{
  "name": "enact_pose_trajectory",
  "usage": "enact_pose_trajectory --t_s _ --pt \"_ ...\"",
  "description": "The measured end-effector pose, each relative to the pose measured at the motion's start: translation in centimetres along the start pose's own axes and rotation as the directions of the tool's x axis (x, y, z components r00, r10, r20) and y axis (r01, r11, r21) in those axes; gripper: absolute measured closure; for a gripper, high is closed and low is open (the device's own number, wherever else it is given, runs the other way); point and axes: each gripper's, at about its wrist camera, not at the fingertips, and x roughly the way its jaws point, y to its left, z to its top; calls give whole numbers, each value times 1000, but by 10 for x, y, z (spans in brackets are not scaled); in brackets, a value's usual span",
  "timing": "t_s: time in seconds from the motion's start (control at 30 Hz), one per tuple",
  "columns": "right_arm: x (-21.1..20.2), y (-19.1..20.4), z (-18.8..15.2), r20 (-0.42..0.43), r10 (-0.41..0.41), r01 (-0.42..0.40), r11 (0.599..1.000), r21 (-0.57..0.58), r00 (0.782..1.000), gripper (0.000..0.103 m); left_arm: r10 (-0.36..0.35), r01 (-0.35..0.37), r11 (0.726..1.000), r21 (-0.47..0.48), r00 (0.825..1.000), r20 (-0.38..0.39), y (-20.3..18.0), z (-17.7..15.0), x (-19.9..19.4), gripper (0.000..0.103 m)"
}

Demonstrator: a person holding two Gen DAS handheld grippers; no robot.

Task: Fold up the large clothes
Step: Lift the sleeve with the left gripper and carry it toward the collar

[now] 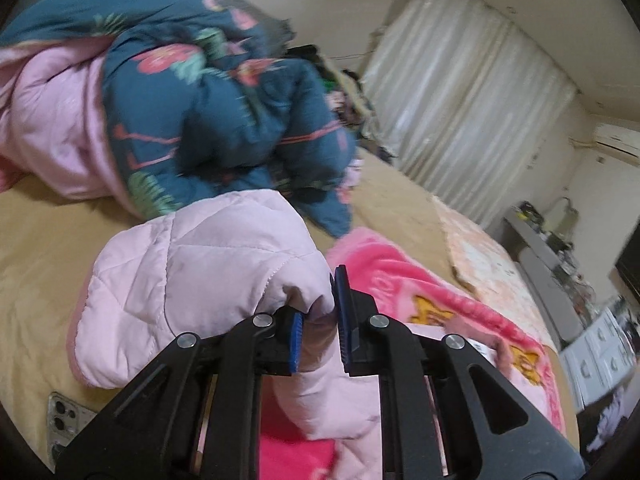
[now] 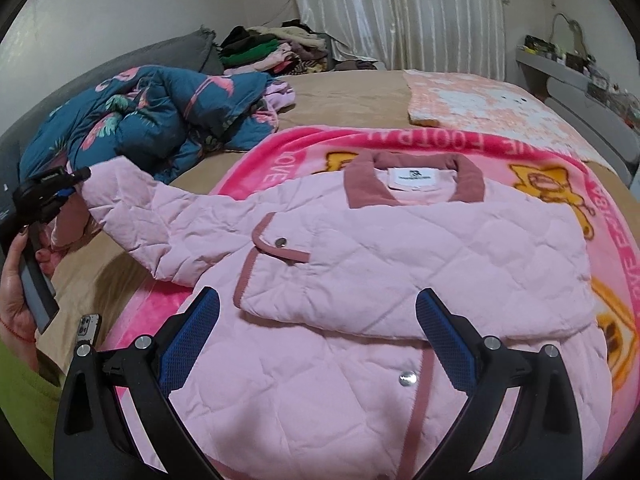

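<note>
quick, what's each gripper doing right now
left gripper: shut on the sleeve of the pink quilted jacket, lifted off the bed.
right gripper: open, holding nothing, above the jacket.

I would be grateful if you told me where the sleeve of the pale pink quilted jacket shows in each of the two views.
Left wrist view: the pale pink quilted jacket's sleeve fills the lower centre, its cuff end pinched by the left gripper.
Right wrist view: the sleeve stretches to the left edge, lifted off the bed.
Shared landmark: the teal floral quilt bunched behind the sleeve.
</note>
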Motion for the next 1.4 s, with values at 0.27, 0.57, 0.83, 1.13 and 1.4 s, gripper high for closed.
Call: enact_pose_trajectory --t_s 0.27,0.57,0.83,1.13,1.4 --pt "-30 -21 -2 29 -9 9 1000 26 1000 5 -81 80 994 70 997 13 -54 -10 -28 96" --pt "-66 -57 -10 77 -3 -3 997 77 997 5 -64 64 986 157 998 -1 -109 -13 -39 96" --pt "-92 -101 -19 108 -12 -3 991 133 994 5 -38 39 973 228 999 -10 -155 -23 -41 96" --pt "-100 -150 -35 103 -55 38 986 161 993 5 -49 66 931 360 997 -56 -224 -54 -30 96" --pt "-94 -185 -49 99 -125 109 982 152 987 5 -60 115 882 456 989 -132 -275 -107 -14 96"
